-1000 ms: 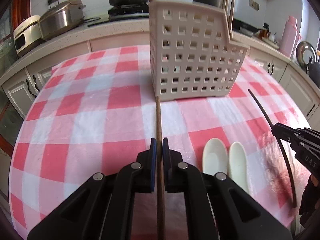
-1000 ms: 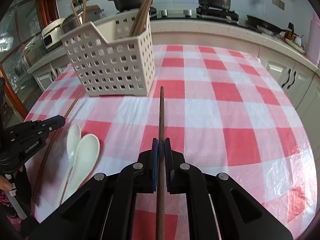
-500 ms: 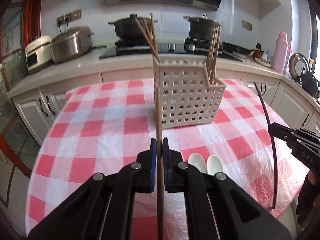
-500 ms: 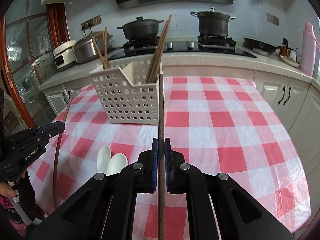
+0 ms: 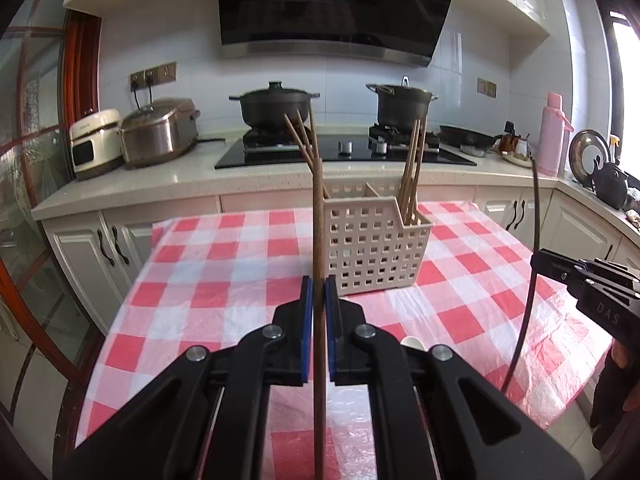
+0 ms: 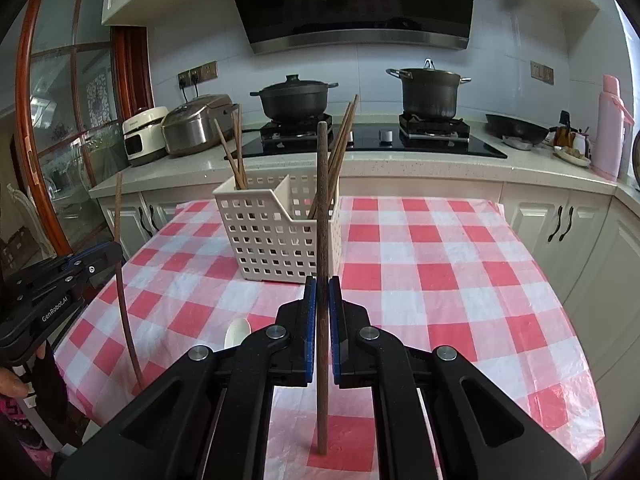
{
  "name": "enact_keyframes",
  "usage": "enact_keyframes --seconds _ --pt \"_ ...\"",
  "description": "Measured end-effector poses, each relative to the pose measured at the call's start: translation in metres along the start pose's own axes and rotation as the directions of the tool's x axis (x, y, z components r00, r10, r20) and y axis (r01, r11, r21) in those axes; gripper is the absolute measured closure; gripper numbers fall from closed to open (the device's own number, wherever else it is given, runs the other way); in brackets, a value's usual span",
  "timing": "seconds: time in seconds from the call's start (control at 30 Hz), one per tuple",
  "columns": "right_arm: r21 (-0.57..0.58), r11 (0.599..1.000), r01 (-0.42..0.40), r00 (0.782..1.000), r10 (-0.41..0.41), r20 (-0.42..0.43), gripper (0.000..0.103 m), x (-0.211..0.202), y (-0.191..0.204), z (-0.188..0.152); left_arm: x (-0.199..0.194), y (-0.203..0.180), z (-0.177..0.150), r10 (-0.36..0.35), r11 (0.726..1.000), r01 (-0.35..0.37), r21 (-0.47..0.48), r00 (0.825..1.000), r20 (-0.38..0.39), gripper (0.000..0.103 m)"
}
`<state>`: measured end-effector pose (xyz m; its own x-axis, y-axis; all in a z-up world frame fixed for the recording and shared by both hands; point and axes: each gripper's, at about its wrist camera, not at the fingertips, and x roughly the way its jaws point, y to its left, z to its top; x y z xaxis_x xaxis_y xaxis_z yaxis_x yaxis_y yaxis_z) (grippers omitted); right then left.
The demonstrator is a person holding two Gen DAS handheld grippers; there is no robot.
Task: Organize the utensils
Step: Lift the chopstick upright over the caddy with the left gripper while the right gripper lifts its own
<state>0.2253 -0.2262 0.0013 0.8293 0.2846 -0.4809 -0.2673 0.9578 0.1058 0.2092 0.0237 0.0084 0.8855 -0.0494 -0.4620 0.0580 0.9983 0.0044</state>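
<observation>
Each gripper you hold, left gripper (image 5: 315,300) and right gripper (image 6: 322,300), is clenched on one chopstick (image 5: 318,240) above the bench (image 6: 440,272). The far basket (image 6: 276,236) already holds several; two white spoons (image 6: 237,330), probably, remain near.

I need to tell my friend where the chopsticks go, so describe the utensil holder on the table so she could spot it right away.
Find the table with the red and white checked cloth in front of the stove. On it stands the white plastic basket, a perforated box with square holes and a divider inside. It is the only upright container there, with wooden chopsticks sticking out of both compartments.
</observation>
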Motion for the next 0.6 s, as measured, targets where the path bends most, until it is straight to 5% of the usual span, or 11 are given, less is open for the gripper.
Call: enact_keyframes --seconds 0.6 --pt "-0.017 1.000 0.000 0.998 0.001 0.061 0.097 -0.013 0.004 0.018 -0.022 -0.003 0.017 0.015 1.000 -0.016 0.022 0.997 0.077 0.097"
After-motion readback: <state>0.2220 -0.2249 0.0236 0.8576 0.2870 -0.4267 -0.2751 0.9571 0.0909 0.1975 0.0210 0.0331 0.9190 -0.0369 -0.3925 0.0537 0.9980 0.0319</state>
